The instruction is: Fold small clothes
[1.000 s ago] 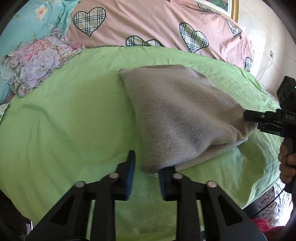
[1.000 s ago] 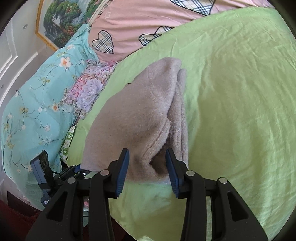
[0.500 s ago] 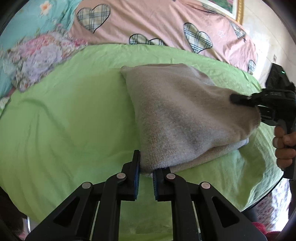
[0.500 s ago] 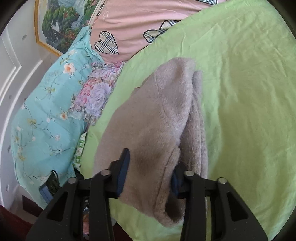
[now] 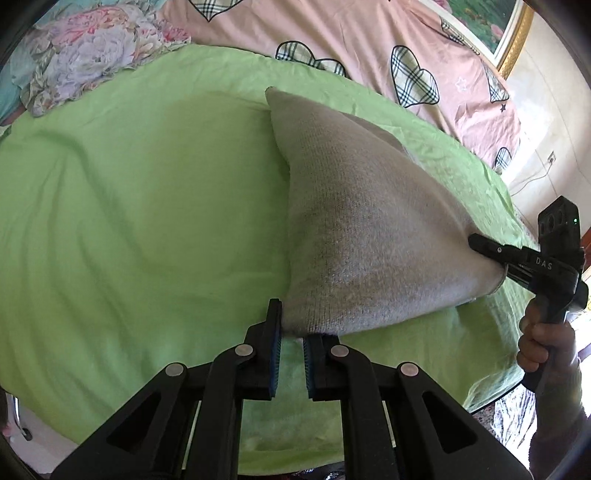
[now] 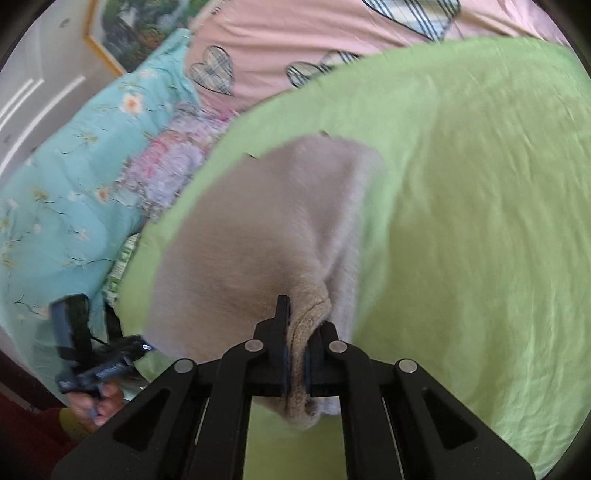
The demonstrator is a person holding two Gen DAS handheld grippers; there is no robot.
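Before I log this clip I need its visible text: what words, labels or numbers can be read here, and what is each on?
"DAS": white letters on the black body of the right gripper, seen in the left wrist view, where it is shut on the beige garment.
No other text can be read. The right wrist view is blurred; the left gripper there shows no readable marking, and the framed picture shows only scenery.

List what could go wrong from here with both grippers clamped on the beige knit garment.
1. The left gripper pinches only the very corner of the beige garment; a harder pull could probably slip it free.
2. The right gripper has a bunched, thick edge between its pads, so layers may shift and spoil the fold.
3. The far corner rests on the green sheet; dragging may wrinkle the sheet.
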